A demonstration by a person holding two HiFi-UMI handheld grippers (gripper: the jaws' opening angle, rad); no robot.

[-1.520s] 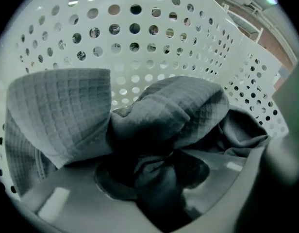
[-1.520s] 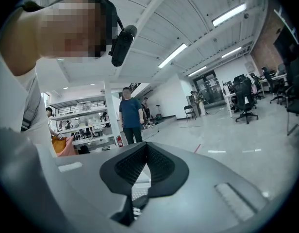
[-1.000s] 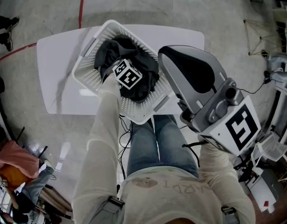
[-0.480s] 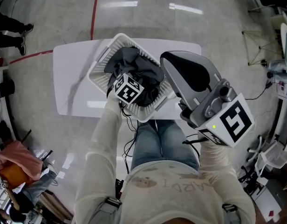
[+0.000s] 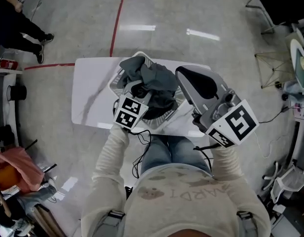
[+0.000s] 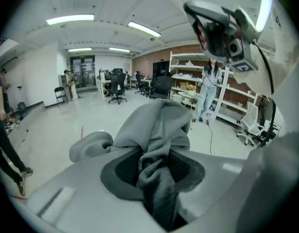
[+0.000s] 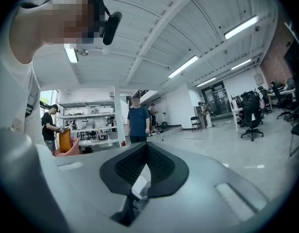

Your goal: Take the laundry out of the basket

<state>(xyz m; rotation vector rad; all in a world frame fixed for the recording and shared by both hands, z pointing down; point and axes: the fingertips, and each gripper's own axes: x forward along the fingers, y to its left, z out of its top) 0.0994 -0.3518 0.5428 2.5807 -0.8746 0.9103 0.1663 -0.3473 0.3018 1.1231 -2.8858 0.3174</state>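
Firmly, left tongs (image 6: pixel 157 152) clamp grey laundry (image 6: pixel 161 120) above the basket (image 5: pixel 116 81); right tongs (image 7: pixel 146 147) closed.

The white desk (image 5: pixel 90 100) stands on a glossy grey floor (image 5: pixel 191 9). Beyond the desk runs a red line (image 5: pixel 119 19). Strip lights (image 6: pixel 69 19) glow overhead, with white shelving (image 6: pixel 186 76) farther off.
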